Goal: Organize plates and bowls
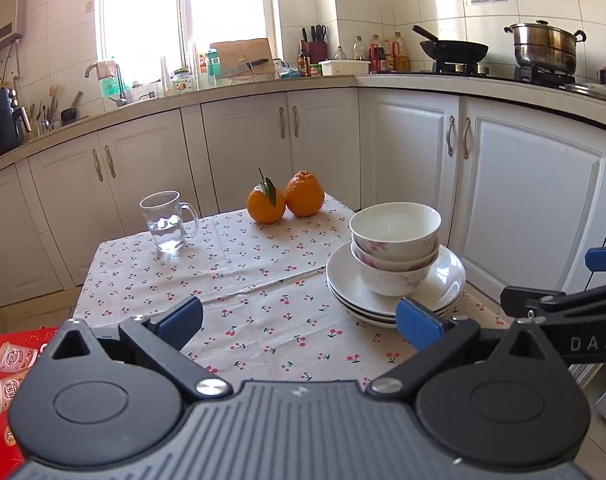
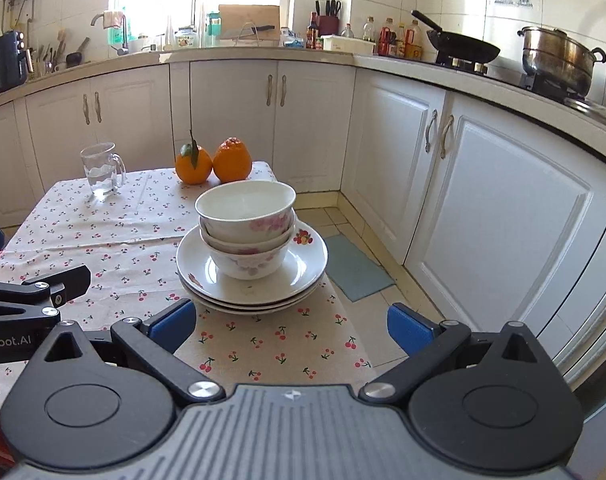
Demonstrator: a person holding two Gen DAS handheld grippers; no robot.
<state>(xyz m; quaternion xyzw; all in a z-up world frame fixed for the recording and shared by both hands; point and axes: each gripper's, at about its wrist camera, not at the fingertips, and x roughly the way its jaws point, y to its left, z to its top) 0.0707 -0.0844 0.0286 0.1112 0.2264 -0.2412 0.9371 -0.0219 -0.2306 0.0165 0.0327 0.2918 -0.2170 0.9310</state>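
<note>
Cherry-print tablecloth (image 2: 115, 240); left hand-held gripper (image 2: 43, 292) reads "Robot.AI", right (image 1: 575, 304) "DAS".

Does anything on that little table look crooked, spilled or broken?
Nothing spilled or broken. The top bowl sits slightly tilted in the bowls under it, and the plates stand close to the table's right edge.

Sunlit window (image 1: 183, 8) above white cabinets (image 1: 323, 128), tiled walls (image 1: 435, 0).
</note>
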